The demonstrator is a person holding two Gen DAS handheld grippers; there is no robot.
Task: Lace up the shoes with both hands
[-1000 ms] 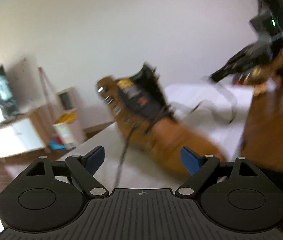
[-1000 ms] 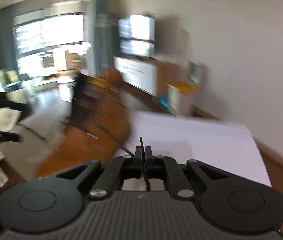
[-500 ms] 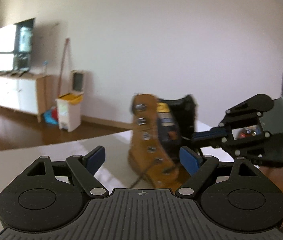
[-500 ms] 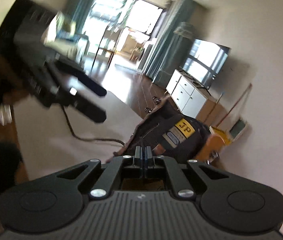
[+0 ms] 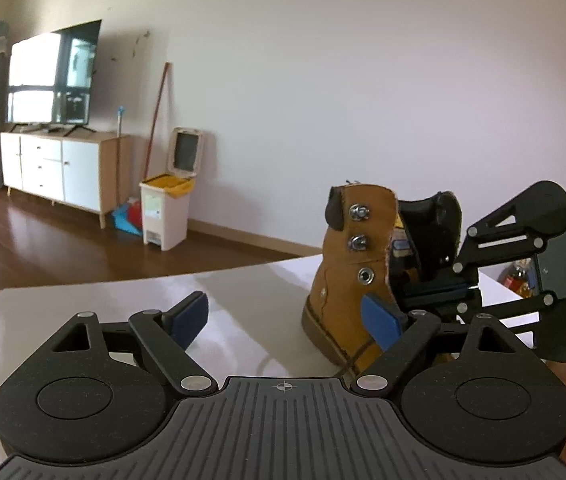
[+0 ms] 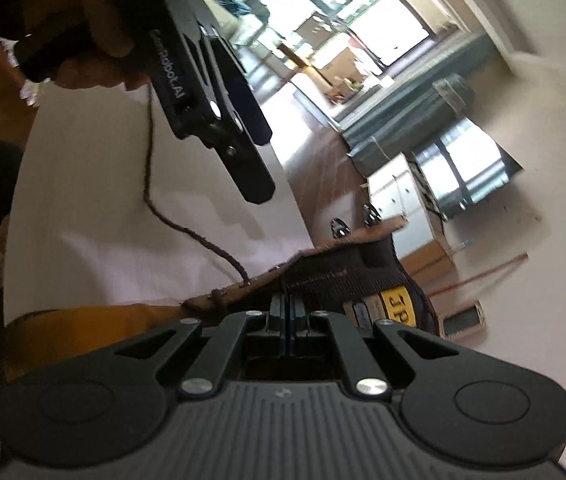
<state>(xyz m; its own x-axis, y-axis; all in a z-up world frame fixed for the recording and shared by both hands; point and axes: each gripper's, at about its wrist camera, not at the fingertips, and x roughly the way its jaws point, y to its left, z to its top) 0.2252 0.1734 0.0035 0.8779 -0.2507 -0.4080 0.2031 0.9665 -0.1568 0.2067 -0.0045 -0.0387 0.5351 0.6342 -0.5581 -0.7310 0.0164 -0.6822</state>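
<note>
**Claws flank the tan boot on the white tabletop**

Left claw (image 5: 285, 318) stands wide open with nothing between its blue pads; the tan boot (image 5: 353, 268) stands upright on the tabletop (image 5: 103, 300) at its 1 o'clock, just past the right pad. Right claw (image 6: 287, 312) is pressed shut, a thin dark lace (image 6: 283, 280) rising from its tips against the boot's black tongue (image 6: 347, 272). From the boot's eyelets a second stretch of lace (image 6: 151, 184) runs toward 11 o'clock in the right wrist view, under the left claw.

Tan boot (image 5: 353, 264), dark brown lace (image 6: 187, 232)
</note>
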